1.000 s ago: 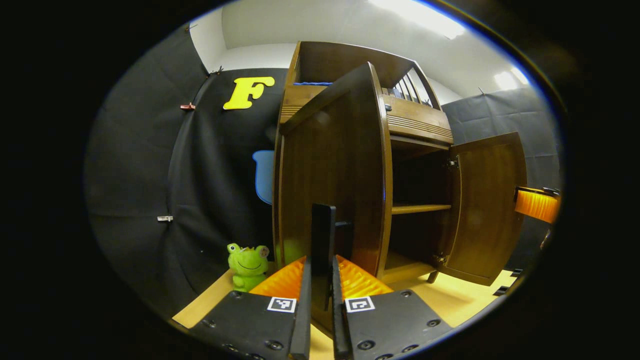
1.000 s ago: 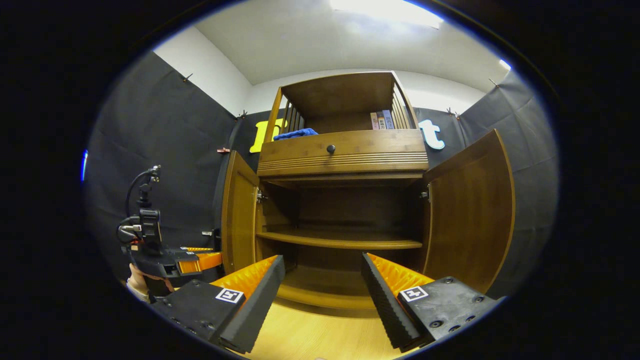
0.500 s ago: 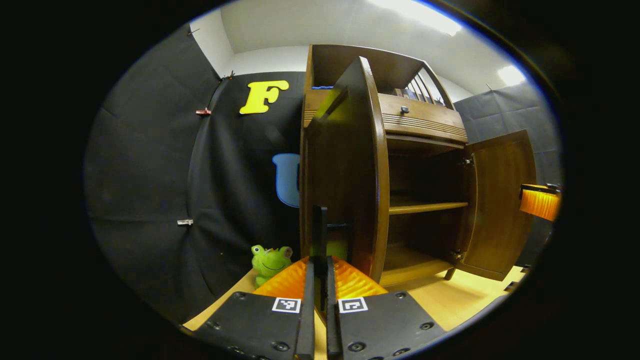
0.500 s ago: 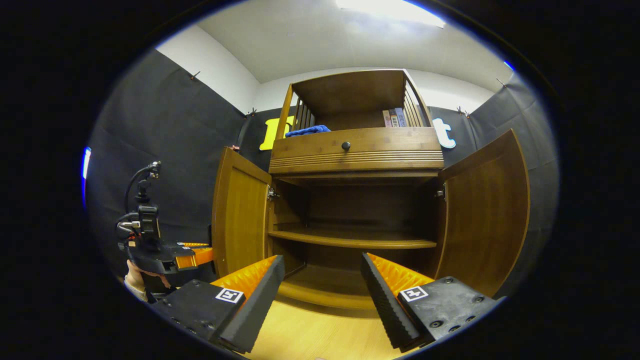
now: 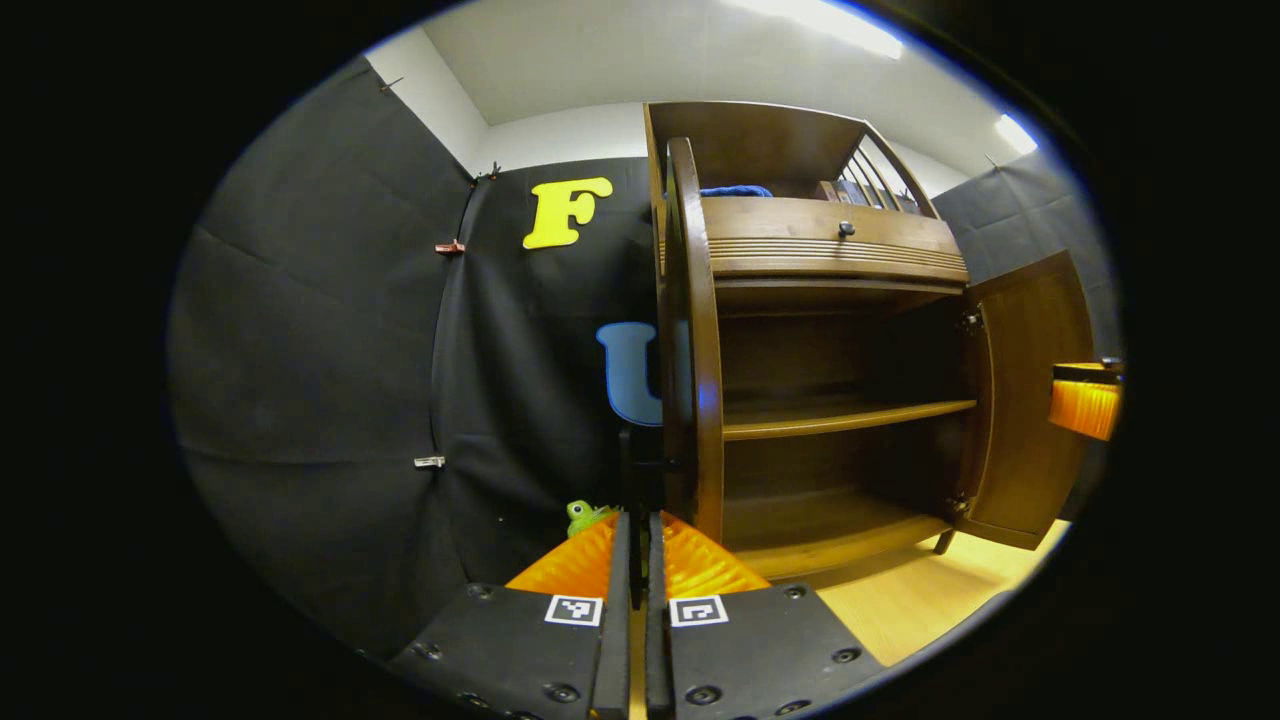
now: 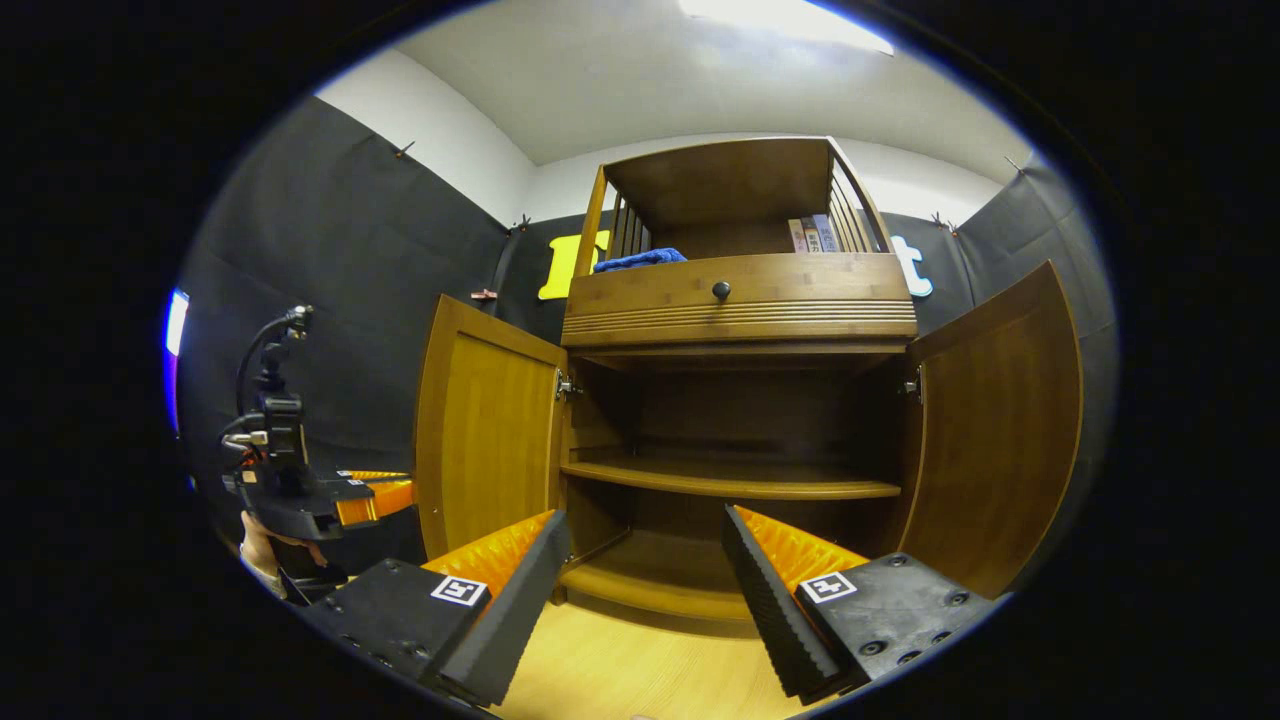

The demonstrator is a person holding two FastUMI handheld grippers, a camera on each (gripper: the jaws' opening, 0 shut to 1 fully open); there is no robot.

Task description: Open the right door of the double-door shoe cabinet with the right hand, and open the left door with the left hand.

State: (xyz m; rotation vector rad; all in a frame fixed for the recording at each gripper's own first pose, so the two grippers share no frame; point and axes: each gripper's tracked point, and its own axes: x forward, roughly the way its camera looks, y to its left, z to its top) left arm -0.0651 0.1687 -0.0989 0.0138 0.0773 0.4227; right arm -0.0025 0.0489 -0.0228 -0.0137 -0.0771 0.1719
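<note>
The brown wooden shoe cabinet point(image 6: 740, 320) stands with both lower doors swung wide. In the left gripper view the left door point(image 5: 690, 340) shows almost edge-on, and my left gripper point(image 5: 637, 520) is shut on its dark upright handle point(image 5: 641, 465). From the right gripper view, the left door point(image 6: 490, 420) faces me with the left gripper point(image 6: 375, 495) and a hand point(image 6: 260, 545) beside its outer edge. My right gripper point(image 6: 645, 530) is open with nothing between its fingers, in front of the lower shelf point(image 6: 730, 480). The right door point(image 6: 1000, 430) stands open and apart from it.
A drawer with a dark knob point(image 6: 720, 291) sits above the open compartment. A blue cloth point(image 6: 640, 259) and books point(image 6: 815, 233) lie on the top shelf. A green frog toy point(image 5: 585, 515) stands left of the cabinet. The cabinet stands on a pale wooden surface point(image 6: 620, 670).
The left door has swung further outward with my left gripper still on its handle, going from angled to almost edge-on. The right gripper stays open and has hardly moved.
</note>
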